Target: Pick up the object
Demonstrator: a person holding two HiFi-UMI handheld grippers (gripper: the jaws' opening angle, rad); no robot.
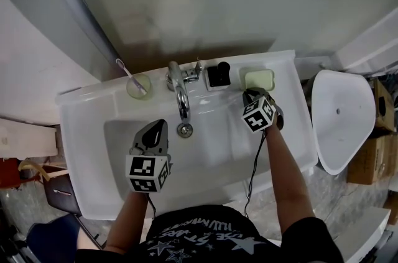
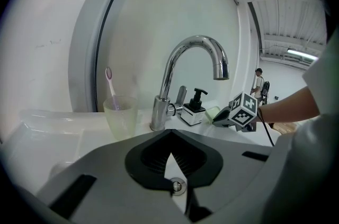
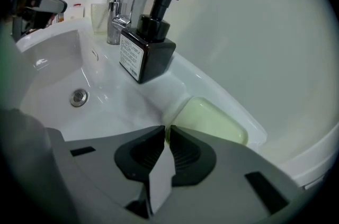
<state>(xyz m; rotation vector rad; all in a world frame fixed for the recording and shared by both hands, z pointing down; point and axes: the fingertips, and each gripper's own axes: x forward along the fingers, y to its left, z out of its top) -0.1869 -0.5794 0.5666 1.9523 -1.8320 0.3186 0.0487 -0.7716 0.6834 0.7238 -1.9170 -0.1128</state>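
Observation:
A pale green bar of soap (image 1: 259,79) (image 3: 212,119) lies in a recess on the sink's back ledge, right of a black soap dispenser (image 1: 218,74) (image 3: 145,48). My right gripper (image 1: 252,94) (image 3: 165,130) is at the soap's near edge, its jaws drawn together to a thin slit; I see nothing clearly clamped between them. My left gripper (image 1: 157,128) (image 2: 170,134) hangs over the basin near the drain (image 3: 79,97), its tips meeting and empty.
A chrome faucet (image 1: 180,91) (image 2: 185,69) stands at the back middle of the white sink (image 1: 87,131). Left of it is a cup (image 1: 138,85) (image 2: 120,116) with a toothbrush. A white fixture (image 1: 342,119) and cardboard boxes (image 1: 367,159) are to the right.

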